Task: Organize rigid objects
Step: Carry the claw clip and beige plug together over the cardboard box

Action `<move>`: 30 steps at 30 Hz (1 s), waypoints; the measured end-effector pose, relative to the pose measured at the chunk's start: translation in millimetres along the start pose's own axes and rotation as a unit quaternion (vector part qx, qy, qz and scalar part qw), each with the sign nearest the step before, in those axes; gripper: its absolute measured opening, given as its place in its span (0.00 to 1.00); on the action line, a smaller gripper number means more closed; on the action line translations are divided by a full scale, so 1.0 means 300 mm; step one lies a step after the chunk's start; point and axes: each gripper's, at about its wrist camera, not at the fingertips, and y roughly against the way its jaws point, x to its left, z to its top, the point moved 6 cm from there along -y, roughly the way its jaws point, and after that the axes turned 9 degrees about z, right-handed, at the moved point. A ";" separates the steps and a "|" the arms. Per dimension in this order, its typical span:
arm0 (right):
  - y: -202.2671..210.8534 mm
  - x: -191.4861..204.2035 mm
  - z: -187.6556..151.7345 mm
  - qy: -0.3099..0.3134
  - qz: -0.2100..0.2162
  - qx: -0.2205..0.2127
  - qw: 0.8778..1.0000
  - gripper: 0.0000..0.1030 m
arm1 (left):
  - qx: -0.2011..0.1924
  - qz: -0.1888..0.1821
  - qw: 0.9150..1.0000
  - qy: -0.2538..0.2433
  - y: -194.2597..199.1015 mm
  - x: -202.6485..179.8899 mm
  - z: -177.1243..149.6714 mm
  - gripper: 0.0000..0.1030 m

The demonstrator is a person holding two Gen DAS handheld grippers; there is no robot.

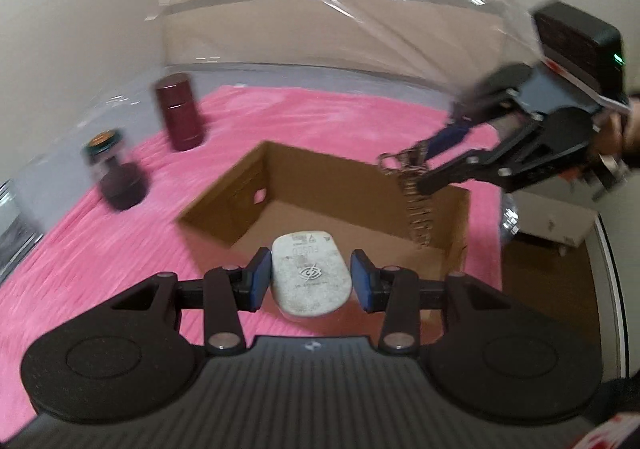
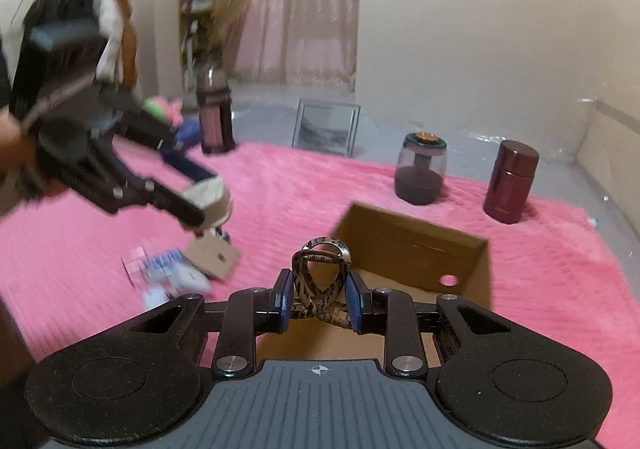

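Observation:
My left gripper (image 1: 311,281) is shut on a white fused plug (image 1: 311,276) and holds it over the near edge of the open cardboard box (image 1: 248,185). My right gripper (image 2: 319,301) is shut on a patterned strap with a metal ring (image 2: 320,273) and holds it over the box (image 2: 472,269). In the left wrist view the right gripper (image 1: 424,165) hangs over the box's far right corner, the strap (image 1: 418,209) dangling into it. In the right wrist view the left gripper (image 2: 208,205) is at the left with the plug (image 2: 210,195).
A pink fuzzy cloth (image 1: 80,249) covers the surface. A maroon canister (image 2: 510,183) and a clear jar with a dark lid (image 2: 420,173) stand behind the box. A small cardboard piece (image 2: 212,257) and small packets (image 2: 168,273) lie left of it. A glass frame (image 2: 326,129) and a bottle (image 2: 216,121) stand at the back.

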 end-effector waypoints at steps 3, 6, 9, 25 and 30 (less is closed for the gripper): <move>-0.023 -0.066 -0.044 0.023 0.006 0.042 0.999 0.23 | 0.013 -0.029 0.999 -0.031 -0.096 -0.058 0.050 0.36; -0.059 -0.110 -0.098 0.049 0.018 0.083 0.995 0.23 | 0.032 -0.044 0.997 -0.063 -0.190 -0.105 0.055 0.36; -0.109 -0.136 -0.154 0.075 0.029 0.127 0.989 0.24 | 0.056 -0.065 0.992 -0.091 -0.275 -0.156 0.050 0.36; -0.307 -0.229 -0.365 0.175 0.089 0.282 0.939 0.24 | 0.188 -0.147 0.957 -0.164 -0.586 -0.293 -0.069 0.36; -0.362 -0.242 -0.392 0.203 0.106 0.317 0.920 0.24 | 0.217 -0.150 0.948 -0.180 -0.656 -0.316 -0.093 0.36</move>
